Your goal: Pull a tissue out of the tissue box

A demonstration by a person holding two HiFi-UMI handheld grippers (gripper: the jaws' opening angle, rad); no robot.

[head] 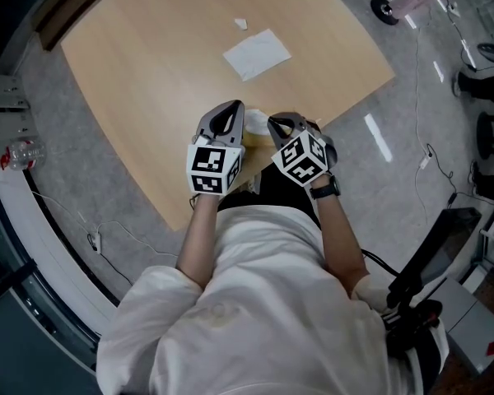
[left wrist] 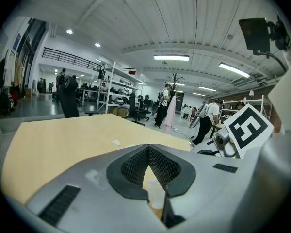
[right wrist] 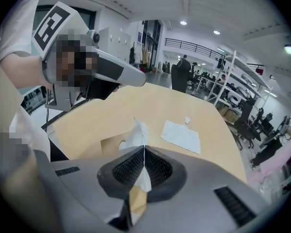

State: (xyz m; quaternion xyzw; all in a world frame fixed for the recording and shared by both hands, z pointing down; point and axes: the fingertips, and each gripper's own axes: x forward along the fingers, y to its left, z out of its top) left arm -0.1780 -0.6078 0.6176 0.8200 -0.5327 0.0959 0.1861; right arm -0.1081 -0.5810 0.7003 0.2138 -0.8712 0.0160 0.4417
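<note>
Right tool (right wrist: pixel 144 147): clenched on tissue (right wrist: pixel 138 132) above tissue box (right wrist: pixel 111 144), table (right wrist: pixel 107 116) near edge. Left tool (left wrist: pixel 149 147): closed, apparently empty. Step: extraction; next, likely a steady lift.

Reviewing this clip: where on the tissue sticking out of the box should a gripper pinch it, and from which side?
Its raised tip, from above. The tissue stands in a thin peak over the tissue box opening, so jaws can close flat across the sheet. The right gripper is shut on it there.
</note>
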